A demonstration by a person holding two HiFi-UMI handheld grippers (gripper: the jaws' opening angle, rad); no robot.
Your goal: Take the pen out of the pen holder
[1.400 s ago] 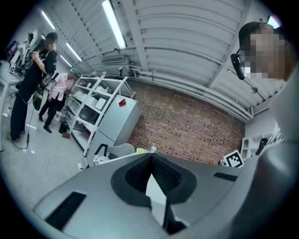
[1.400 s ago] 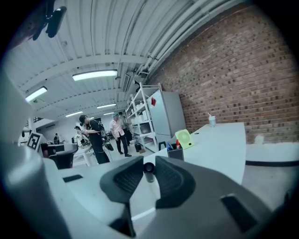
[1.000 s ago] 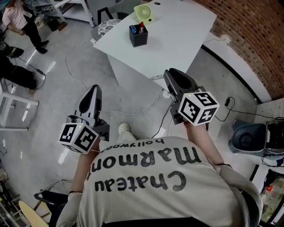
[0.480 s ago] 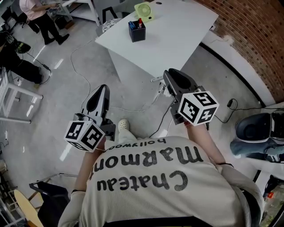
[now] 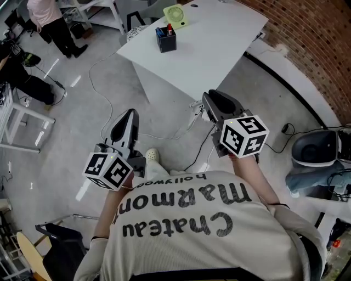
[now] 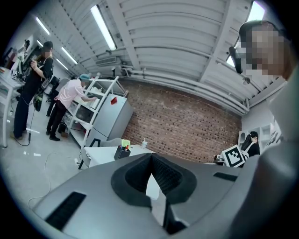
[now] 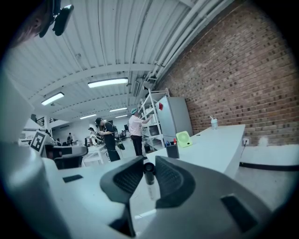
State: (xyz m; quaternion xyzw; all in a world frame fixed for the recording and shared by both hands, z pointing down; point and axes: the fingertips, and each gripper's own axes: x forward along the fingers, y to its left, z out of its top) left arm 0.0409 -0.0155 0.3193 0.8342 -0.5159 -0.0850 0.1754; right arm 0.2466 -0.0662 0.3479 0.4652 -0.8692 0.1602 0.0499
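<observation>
A dark pen holder (image 5: 166, 40) with several pens stands on the white table (image 5: 219, 38), far ahead of both grippers. It also shows small in the left gripper view as the holder (image 6: 122, 152) and in the right gripper view as the holder (image 7: 172, 150). My right gripper (image 5: 211, 99) is held over the floor, short of the table. In its own view the right gripper (image 7: 148, 164) is shut on a pen (image 7: 149, 179) with a dark end and a pale barrel. My left gripper (image 5: 129, 114) hangs over the floor, jaws together and empty, as the left gripper (image 6: 150, 158) shows.
A green fan (image 5: 176, 14) sits behind the holder. Cables (image 5: 164, 134) trail over the floor under the table's near edge. A brick wall (image 5: 307, 49) runs along the right, with a grey bin (image 5: 312, 151) below it. People (image 5: 49, 22) stand by shelving at the far left.
Both grippers have shifted a little across the floor; the left one sits further right in the head view. The pen stays clamped in the right jaws.
</observation>
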